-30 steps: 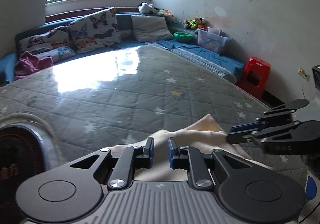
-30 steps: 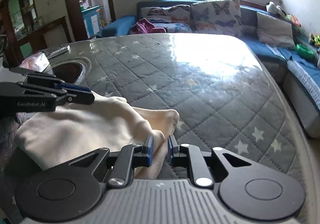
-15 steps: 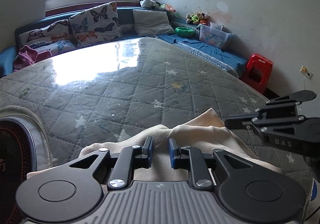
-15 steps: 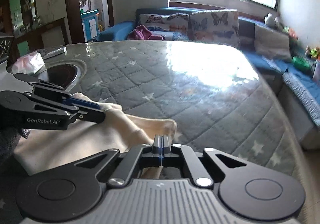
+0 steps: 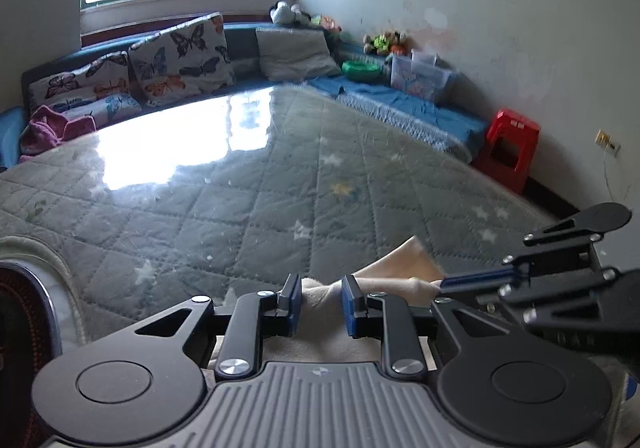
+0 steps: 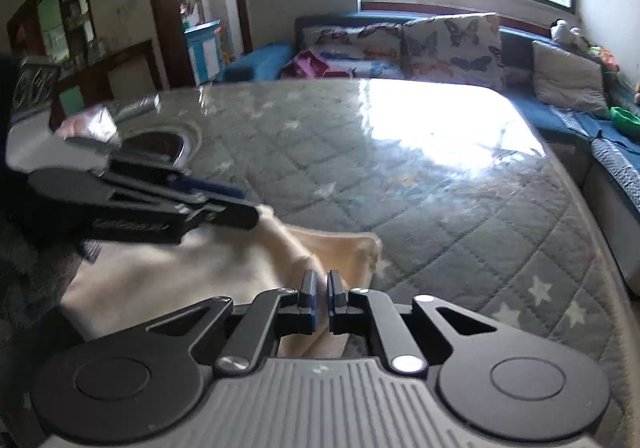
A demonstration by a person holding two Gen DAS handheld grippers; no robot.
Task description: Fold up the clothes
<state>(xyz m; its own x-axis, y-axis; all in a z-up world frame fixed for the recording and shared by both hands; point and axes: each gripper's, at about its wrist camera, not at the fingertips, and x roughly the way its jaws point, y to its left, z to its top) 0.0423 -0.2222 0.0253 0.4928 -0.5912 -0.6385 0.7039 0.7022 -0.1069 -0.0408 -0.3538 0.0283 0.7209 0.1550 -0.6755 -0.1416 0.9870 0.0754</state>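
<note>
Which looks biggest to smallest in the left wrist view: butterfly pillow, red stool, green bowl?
1. butterfly pillow
2. red stool
3. green bowl
This is apparent size only; the stool stands nearer the camera, so its true rank against the pillow is unsure.

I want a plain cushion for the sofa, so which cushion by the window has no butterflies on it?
The grey cushion in the corner; the other cushions to its left carry butterfly prints.

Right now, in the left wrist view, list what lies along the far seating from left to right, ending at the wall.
Pink cloth → butterfly cushions → grey pillow → green bowl → clear storage box → red stool.
</note>
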